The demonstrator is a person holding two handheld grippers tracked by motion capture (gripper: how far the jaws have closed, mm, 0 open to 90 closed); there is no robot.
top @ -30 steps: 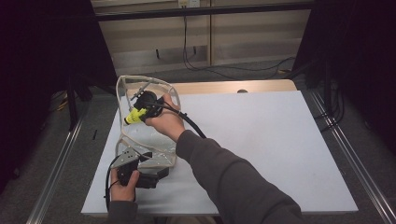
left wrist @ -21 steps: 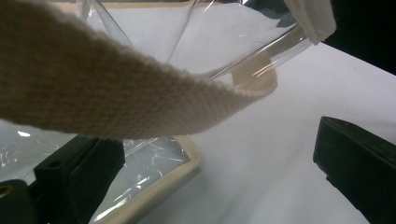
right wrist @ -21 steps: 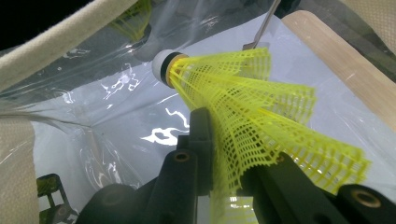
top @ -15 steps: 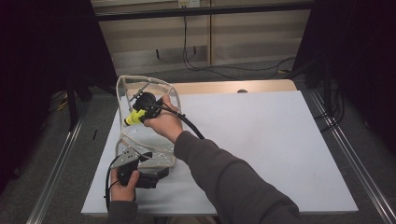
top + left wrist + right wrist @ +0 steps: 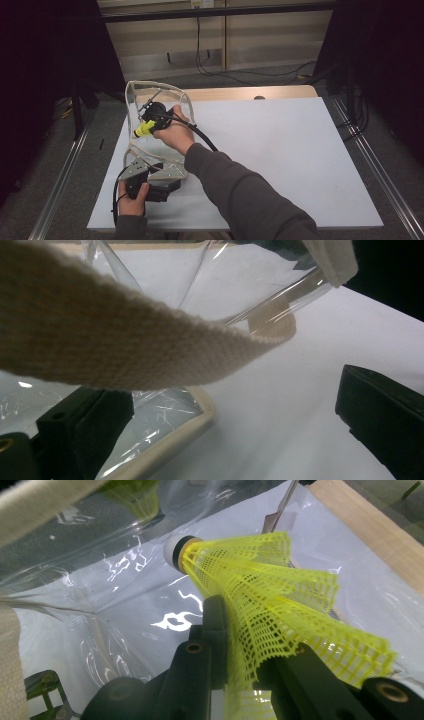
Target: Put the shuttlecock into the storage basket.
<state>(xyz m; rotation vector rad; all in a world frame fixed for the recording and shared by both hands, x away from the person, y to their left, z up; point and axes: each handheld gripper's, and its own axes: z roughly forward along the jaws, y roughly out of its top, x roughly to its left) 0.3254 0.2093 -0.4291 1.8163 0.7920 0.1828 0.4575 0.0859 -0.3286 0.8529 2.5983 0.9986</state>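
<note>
Right gripper (image 5: 142, 129) is clamping a yellow shuttlecock (image 5: 260, 585) by its mesh skirt, fingers (image 5: 215, 625) pinched narrow on it, and is holding it inside the mouth of the clear bag (image 5: 172, 97) at the table's (image 5: 280, 150) left edge. Left gripper (image 5: 165, 172) is bracing the bag's lower rim, probably to keep the mouth gaping; its fingers (image 5: 380, 415) are standing wide, with the beige strap (image 5: 100, 345) crossing in front. Shuttlecock's long axis is lying along the fingers, cork end leading into the bag.

**Bright desk, dark surroundings**

Overhead light falls evenly on the white desk (image 5: 280, 150); the room around it is nearly black. Near the tool, white glare streaks the clear plastic bag (image 5: 125, 580), and the strap (image 5: 125, 345) nearest the lens is soft.
</note>
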